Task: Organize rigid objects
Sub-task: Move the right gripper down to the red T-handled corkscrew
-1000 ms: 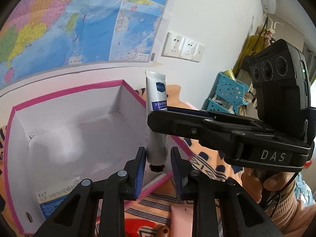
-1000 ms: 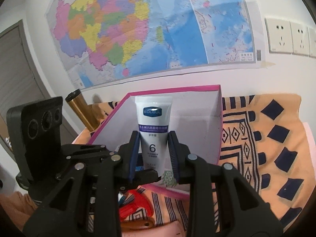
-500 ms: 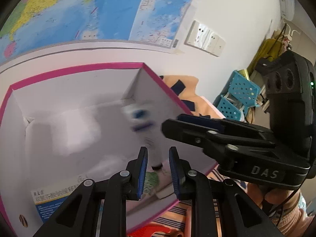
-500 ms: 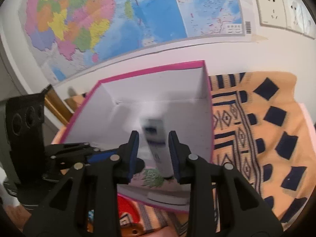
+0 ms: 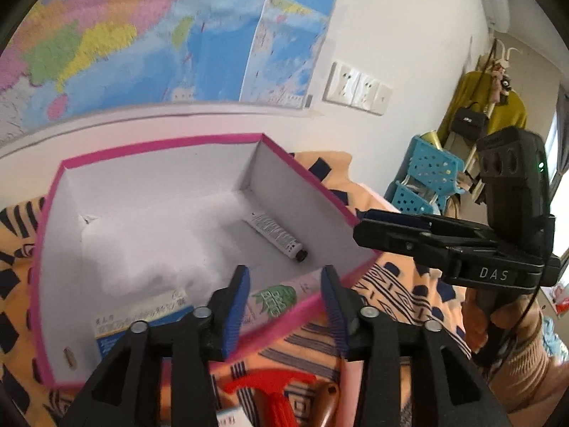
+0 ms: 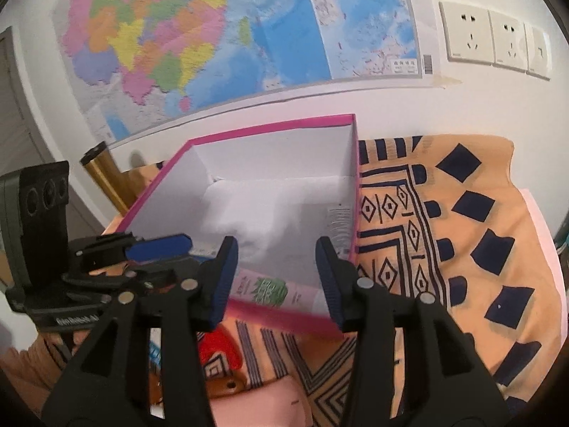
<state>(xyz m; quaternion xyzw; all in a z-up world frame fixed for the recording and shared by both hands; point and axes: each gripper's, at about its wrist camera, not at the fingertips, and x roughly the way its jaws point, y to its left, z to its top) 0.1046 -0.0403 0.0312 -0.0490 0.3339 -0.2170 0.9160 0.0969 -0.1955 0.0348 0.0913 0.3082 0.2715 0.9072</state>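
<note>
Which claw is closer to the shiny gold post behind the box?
Left. The left claw sits just before the shiny gold post, beside the pink-rimmed box; the right claw hovers farther right over its near rim. Both have just been opening, empty.

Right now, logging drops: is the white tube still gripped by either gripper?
No: the white tube lies on the box floor, both grippers' jaws open and empty.

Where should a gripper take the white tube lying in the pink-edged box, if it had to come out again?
Grip the white tube mid-body, coming straight down from above with the jaws across its width. It lies flat on the floor of the box, close along the right wall, black cap toward the camera, so a sideways approach would probably hit that wall.
</note>
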